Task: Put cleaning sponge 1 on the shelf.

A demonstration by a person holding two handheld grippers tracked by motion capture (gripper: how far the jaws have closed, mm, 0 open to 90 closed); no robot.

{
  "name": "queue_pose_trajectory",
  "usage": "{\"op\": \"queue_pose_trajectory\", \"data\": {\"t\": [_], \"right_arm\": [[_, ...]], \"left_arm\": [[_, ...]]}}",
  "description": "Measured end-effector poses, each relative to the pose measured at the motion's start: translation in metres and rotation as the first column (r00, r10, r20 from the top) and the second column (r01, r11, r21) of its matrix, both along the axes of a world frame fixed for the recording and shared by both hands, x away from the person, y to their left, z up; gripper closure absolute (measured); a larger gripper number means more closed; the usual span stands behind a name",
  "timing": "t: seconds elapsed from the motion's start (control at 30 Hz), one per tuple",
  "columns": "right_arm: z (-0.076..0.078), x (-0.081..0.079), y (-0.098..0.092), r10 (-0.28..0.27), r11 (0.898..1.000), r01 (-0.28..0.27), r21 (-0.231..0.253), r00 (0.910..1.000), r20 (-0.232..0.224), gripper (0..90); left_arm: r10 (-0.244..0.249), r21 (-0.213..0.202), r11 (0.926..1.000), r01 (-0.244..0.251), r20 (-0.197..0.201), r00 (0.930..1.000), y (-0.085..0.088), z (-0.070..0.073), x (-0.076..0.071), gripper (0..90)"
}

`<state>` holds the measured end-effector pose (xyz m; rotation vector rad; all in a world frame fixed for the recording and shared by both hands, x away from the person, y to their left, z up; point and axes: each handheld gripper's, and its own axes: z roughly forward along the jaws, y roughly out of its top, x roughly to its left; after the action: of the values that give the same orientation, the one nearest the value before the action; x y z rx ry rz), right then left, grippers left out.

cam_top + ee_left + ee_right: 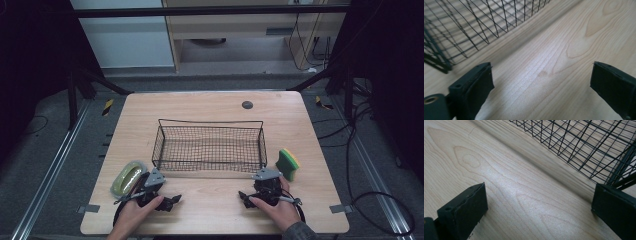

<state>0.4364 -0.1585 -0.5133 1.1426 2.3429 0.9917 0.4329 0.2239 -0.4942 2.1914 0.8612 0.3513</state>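
Observation:
A black wire basket stands empty in the middle of the wooden table. A green and yellow sponge stands off its right end. By its front left corner lies a yellow-green item in clear wrap. My left gripper rests low on the table in front of the basket, jaws open over bare wood. My right gripper sits opposite it, also open with only wood between its jaws. The basket's mesh wall shows close by in the left gripper view, and its corner in the right gripper view.
A small dark round spot marks the table's far side. Bare wood lies between the two grippers at the front edge. Metal rails and cables run along the floor on both sides.

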Motion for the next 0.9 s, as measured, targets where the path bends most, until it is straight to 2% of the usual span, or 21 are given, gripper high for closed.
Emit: {"op": "queue_pose_trajectory", "data": {"t": [0.17, 0.27, 0.33, 0.43, 0.5, 0.6, 0.67, 0.83, 0.9], "right_arm": [[0.000, 0.001, 0.000, 0.003, 1.000, -0.003, 0.000, 1.0000, -0.005, 0.4], [0.000, 0.001, 0.000, 0.005, 1.000, -0.005, 0.000, 1.0000, -0.004, 0.5], [0.000, 0.000, 0.000, 0.000, 1.000, 0.000, 0.000, 1.0000, 0.001, 0.6], [0.000, -0.001, -0.001, 0.000, 1.000, 0.000, 0.000, 1.0000, 0.003, 0.7], [0.000, -0.001, -0.001, 0.002, 1.000, -0.002, 0.000, 1.0000, 0.004, 0.7], [0.000, -0.001, -0.002, 0.004, 1.000, -0.004, 0.000, 1.0000, 0.004, 1.1], [0.000, -0.001, -0.002, 0.005, 1.000, -0.005, -0.001, 1.0000, 0.002, 1.1], [0.000, -0.001, -0.002, 0.008, 1.000, -0.008, 0.000, 1.0000, 0.003, 1.0], [0.000, -0.002, -0.002, 0.006, 1.000, -0.006, 0.000, 1.0000, 0.002, 0.9]], "left_arm": [[0.016, 0.039, 0.9991, -0.018, 0.048, 0.9987, 0.003, 0.009, -0.009, 4.8], [0.028, 0.036, 0.9989, -0.030, 0.060, 0.9978, 0.006, 0.014, -0.010, 4.8], [0.044, 0.048, 0.9977, -0.048, 0.082, 0.9957, 0.010, 0.020, -0.011, 5.3], [0.084, 0.047, 0.9950, -0.088, 0.080, 0.9933, 0.018, 0.029, -0.009, 5.4], [0.107, 0.077, 0.9905, -0.113, 0.082, 0.9908, 0.025, 0.036, -0.006, 6.1], [0.137, 0.132, 0.9799, -0.149, 0.099, 0.9857, 0.035, 0.047, 0.002, 6.3], [0.178, 0.136, 0.9719, -0.192, 0.108, 0.9780, 0.043, 0.056, 0.007, 6.6], [0.257, 0.153, 0.9516, -0.266, 0.077, 0.9633, 0.066, 0.079, 0.019, 8.3], [0.255, 0.181, 0.9485, -0.260, 0.050, 0.9656, 0.072, 0.085, 0.023, 8.3]]}}
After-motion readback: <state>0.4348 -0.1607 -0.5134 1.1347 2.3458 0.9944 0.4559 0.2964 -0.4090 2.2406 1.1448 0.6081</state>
